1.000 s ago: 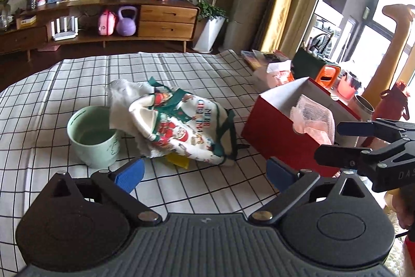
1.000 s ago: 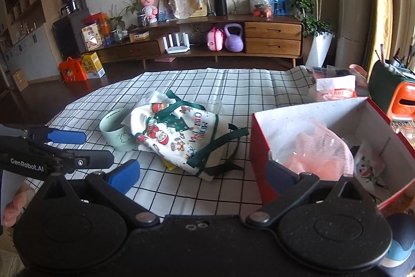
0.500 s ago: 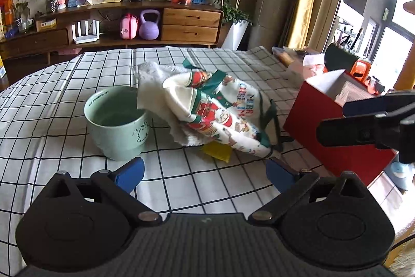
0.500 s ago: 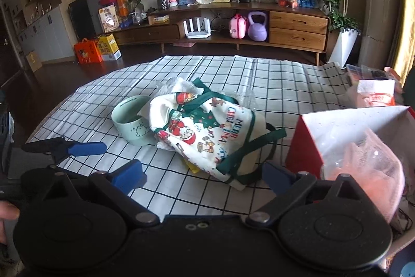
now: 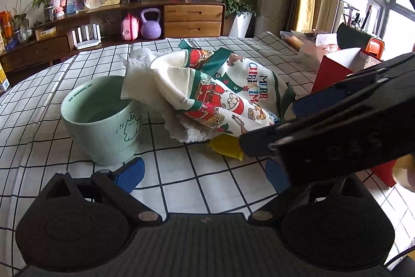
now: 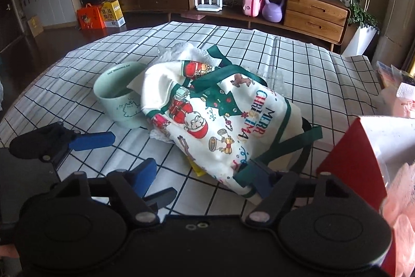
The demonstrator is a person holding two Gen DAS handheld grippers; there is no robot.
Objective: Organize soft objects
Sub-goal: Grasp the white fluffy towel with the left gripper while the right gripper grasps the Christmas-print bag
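Cloth Christmas bag [image 6: 220, 118] lies centre-frame, long axis running lower right, nearest the released right tool [image 6: 205, 173]; the left tool [image 5: 205, 173] is released too.

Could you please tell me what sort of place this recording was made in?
Most likely a home living room. A checked tablecloth covers the table, a wooden sideboard carries a router, a purple kettlebell and toys, and potted plants stand by curtained windows.

Bare checked cloth [image 6: 90, 64] lies open left of the mug [image 6: 118, 100]; the red box [image 6: 350, 155] walls the right.
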